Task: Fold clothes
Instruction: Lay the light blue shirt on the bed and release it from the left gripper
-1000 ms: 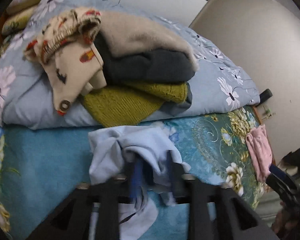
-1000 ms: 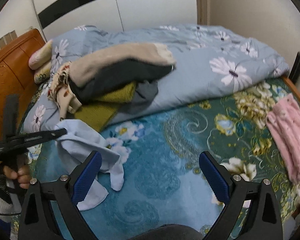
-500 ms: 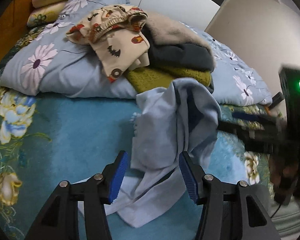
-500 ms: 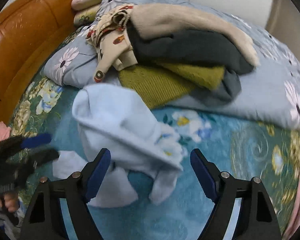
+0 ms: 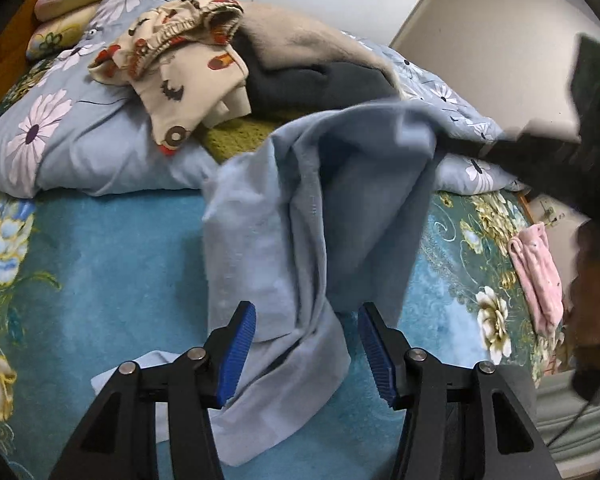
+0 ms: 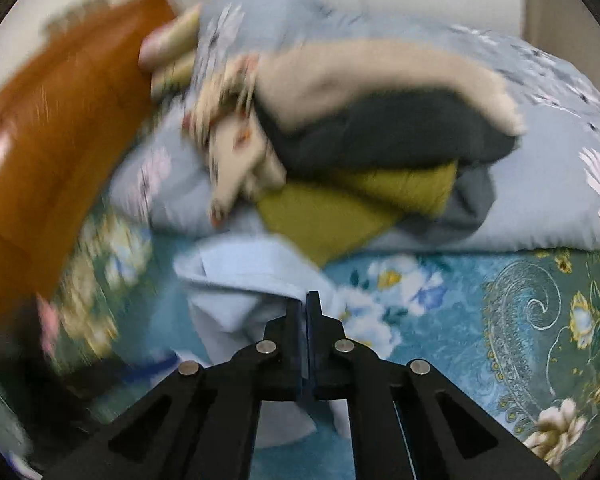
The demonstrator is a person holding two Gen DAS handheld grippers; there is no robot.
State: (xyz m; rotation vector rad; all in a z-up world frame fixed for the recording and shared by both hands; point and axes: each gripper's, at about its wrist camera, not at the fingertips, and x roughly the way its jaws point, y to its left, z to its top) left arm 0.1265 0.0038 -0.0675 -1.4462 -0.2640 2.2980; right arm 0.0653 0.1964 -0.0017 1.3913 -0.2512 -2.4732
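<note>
Bedroom: bed [image 5: 100,248] with a teal floral cover, and a folded blue daisy quilt [image 5: 80,152] across its head carrying a heap of unfolded clothes [image 5: 308,80].

Task's thing: a light-blue garment [image 5: 300,216], one end lying on the cover, the other lifted and draped.

Right gripper [image 6: 307,304]: fingers fully together, pinching a fold of the light-blue garment. Left gripper [image 5: 306,344]: fingers about half open, straddling the hanging cloth, pads not pressing it.

Risks, as I judge them:
- The right-hand pinch looks to be on a thin edge only, so a sideways pull could slip it free.
- The cloth is bunched and twisted between the left fingers. Closing there may catch several layers and lock in a crooked fold.
- The lifted end hangs near the heap and could drag the printed cream piece [image 5: 188,92] off it.

Views:
- Left wrist shows the full drape, a pink garment [image 5: 536,276] at the bed's edge, and the right gripper only as a dark blur.
- Right wrist, motion-blurred, shows the pinch itself and an orange wooden headboard [image 6: 60,140].
</note>
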